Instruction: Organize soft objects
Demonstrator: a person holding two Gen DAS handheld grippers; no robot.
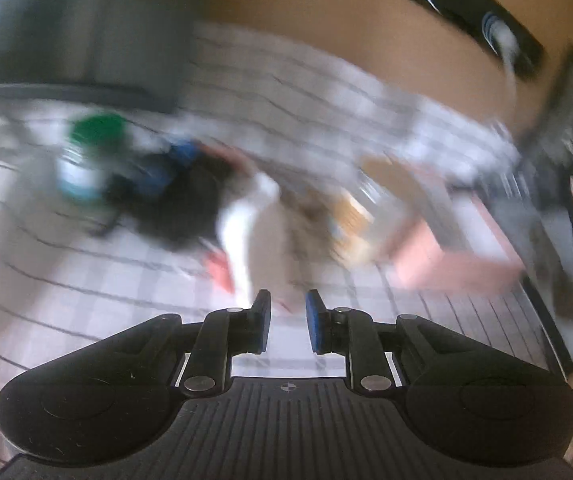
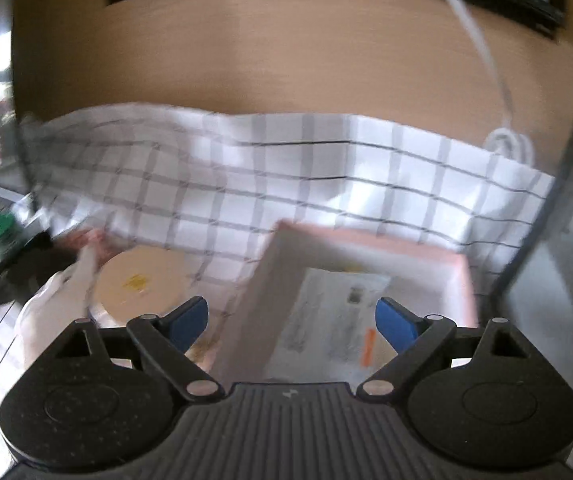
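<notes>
Light: daylight is seen coming from the far left in both views; a bright white glare is seen at the top left corner of the left wrist view.
Brightness: the checked cloth (image 2: 286, 176) is lit well; soft shade is seen to its right.
Blur: everything around the checked cloth is smeared, most in the left wrist view.
Sharp parts: the left gripper (image 1: 287, 320) and right gripper (image 2: 291, 320) are shown crisp.
Edges: lines are bent round, and the corners are darkened.
</notes>
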